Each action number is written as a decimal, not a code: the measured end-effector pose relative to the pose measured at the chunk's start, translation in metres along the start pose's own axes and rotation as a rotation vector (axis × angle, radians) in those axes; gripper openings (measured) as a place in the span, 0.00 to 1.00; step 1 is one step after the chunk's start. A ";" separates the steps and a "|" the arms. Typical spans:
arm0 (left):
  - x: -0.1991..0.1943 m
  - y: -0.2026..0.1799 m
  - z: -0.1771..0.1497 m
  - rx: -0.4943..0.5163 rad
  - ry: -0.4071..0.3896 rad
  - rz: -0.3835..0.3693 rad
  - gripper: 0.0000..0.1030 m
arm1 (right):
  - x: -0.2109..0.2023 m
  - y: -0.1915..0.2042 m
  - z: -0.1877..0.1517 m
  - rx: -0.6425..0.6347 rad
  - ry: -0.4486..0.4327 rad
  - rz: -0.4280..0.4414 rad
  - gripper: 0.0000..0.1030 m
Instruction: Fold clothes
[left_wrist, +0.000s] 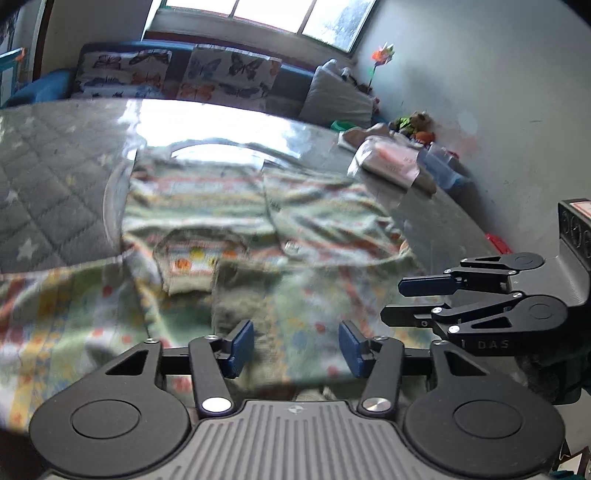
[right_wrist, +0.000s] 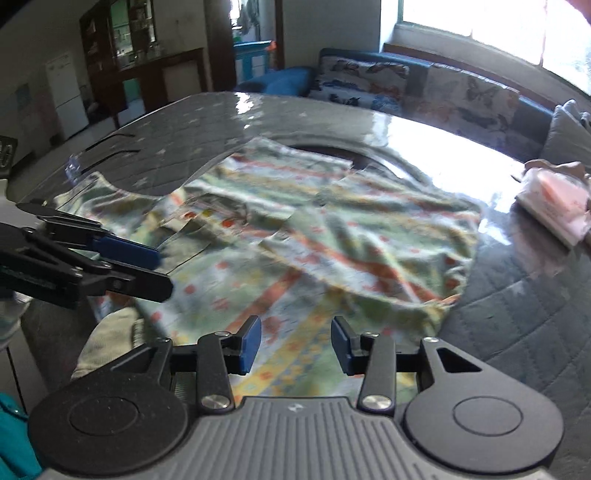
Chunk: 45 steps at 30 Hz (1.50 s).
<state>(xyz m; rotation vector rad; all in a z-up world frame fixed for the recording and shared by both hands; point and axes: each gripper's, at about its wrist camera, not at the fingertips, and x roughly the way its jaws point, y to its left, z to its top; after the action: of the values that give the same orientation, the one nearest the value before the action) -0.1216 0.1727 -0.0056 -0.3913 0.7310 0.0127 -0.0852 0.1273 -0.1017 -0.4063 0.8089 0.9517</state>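
On quilted grey table (left_wrist: 55, 177): patterned garment (left_wrist: 229, 221) | sofa (right_wrist: 424, 85) behind (butterfly cushions) | both grippers' fingers apart, empty

Patterned garment (right_wrist: 295, 236) on quilted table (right_wrist: 524, 325)

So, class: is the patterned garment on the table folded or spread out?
Partly folded. The patterned garment has one side flap turned over its middle, while its near part lies spread across the table.

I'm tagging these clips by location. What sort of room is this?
Probably a home living room: a blue sofa with butterfly-print cushions stands under a bright window, a dark wooden cabinet stands at the back, and a patterned green garment lies spread on the grey quilted table cover.
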 end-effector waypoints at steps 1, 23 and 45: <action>0.001 0.001 -0.002 -0.003 0.004 0.002 0.51 | 0.002 0.003 -0.001 -0.009 0.009 0.002 0.41; -0.120 0.142 -0.020 -0.390 -0.225 0.580 0.50 | 0.017 0.046 0.022 -0.119 -0.042 0.095 0.65; -0.122 0.188 -0.028 -0.575 -0.221 0.758 0.45 | 0.019 0.043 0.019 -0.092 -0.034 0.096 0.66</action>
<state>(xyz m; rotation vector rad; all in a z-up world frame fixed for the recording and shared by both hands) -0.2584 0.3523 -0.0097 -0.6257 0.6110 0.9840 -0.1067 0.1731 -0.1029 -0.4333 0.7607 1.0855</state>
